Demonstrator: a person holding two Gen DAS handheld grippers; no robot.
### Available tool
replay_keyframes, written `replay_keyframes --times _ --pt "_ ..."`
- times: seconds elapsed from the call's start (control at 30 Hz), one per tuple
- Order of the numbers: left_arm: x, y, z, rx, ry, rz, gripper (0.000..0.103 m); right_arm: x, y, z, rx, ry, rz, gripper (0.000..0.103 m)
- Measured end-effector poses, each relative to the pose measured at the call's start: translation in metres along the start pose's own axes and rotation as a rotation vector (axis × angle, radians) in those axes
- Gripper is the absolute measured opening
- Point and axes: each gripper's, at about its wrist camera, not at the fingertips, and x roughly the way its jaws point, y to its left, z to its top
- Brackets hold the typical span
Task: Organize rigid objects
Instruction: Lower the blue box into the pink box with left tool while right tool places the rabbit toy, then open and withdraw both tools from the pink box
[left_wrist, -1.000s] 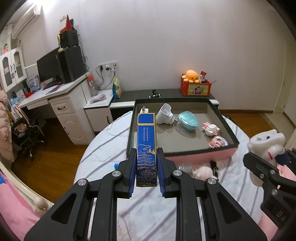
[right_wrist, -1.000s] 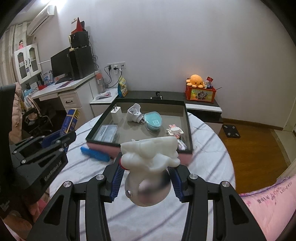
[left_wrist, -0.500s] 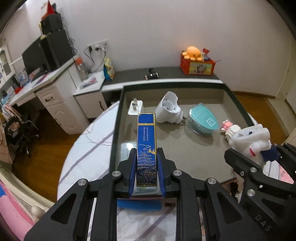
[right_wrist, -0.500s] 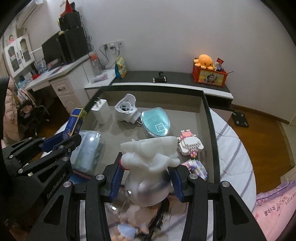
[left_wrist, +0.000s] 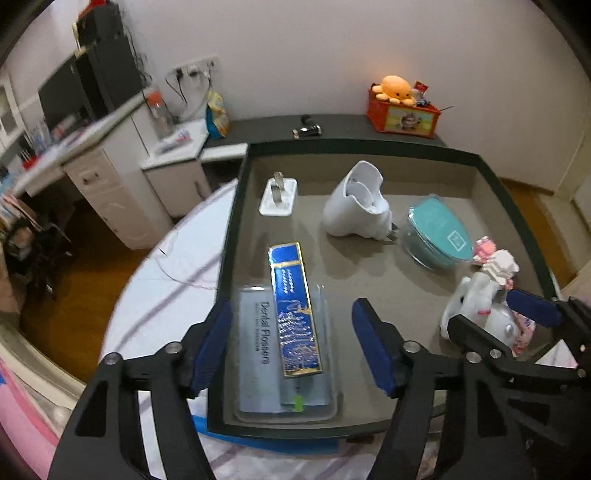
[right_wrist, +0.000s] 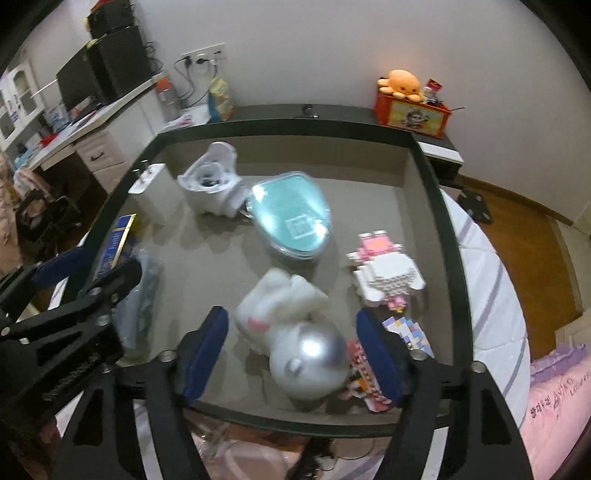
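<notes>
I have both tools over a shallow dark tray (left_wrist: 513, 206) on a round, striped-cloth desk (left_wrist: 166, 280). To finish this release well, I should lift each tool straight up, keeping the pads clear so nothing tips or drags. My left tool (left_wrist: 291, 345) has just been opening; its jaws stand apart, the blue and gold box (left_wrist: 294, 308) lying free between them atop a clear dental flosser pack (left_wrist: 258, 354) at the tray's near left corner. My right tool (right_wrist: 291, 354) has just been opening too; the white rabbit figurine (right_wrist: 295, 332) lies on its side between its spread pads, by the tray's near edge.
</notes>
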Motion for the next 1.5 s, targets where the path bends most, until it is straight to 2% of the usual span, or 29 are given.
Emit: replay_keyframes --times 0.3,0.43,0.7,0.93,1.2,1.33,1.5 --pt "0.001 -0.004 -0.003 0.01 -0.016 0.007 0.076 0.002 -0.005 0.002 0.016 0.016 -0.011 0.078" --pt "-0.005 -0.003 -0.004 0.001 -0.017 0.0 0.076 -0.006 -0.006 0.003 0.016 -0.005 -0.012 0.079" --pt "-0.058 -0.001 -0.016 -0.006 -0.12 0.022 0.078 -0.057 -0.005 -0.012 0.025 -0.099 -0.011 0.079" --pt "-0.124 0.006 -0.05 -0.017 -0.251 0.011 0.083 -0.115 0.005 -0.046 0.013 -0.214 0.021 0.079" --pt "-0.18 0.004 -0.098 -0.015 -0.348 0.032 0.09 -0.166 0.015 -0.097 0.017 -0.311 0.016 0.079" --pt "-0.205 0.002 -0.123 -0.005 -0.402 0.054 0.097 -0.184 0.023 -0.118 -0.004 -0.335 -0.001 0.08" --pt "-0.226 -0.003 -0.15 0.008 -0.442 0.089 0.102 -0.201 0.029 -0.145 -0.021 -0.346 -0.006 0.08"
